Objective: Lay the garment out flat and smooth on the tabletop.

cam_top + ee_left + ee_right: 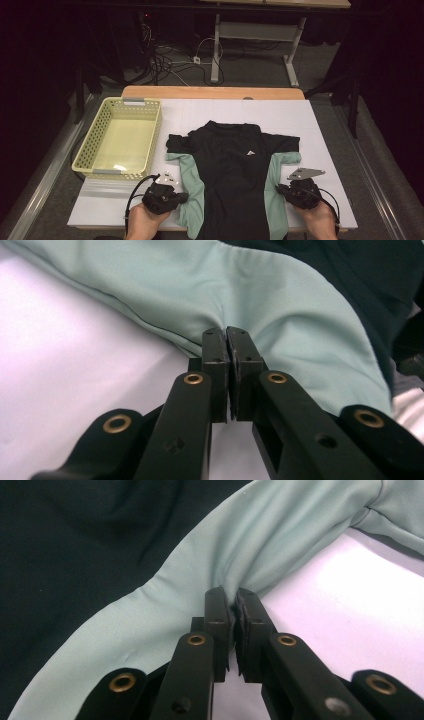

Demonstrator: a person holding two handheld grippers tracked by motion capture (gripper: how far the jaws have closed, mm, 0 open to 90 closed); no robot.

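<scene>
Your right tool has its black jaws pinched together on a fold of the mint-green shirt at its edge. The black shirt lies over it at upper left, and the white desk shows at right.

The white-topped counter with a wooden far edge is carrying a pale yellow perforated plastic basket at its left and a black-and-mint short-sleeved shirt lying flat in the middle.
</scene>
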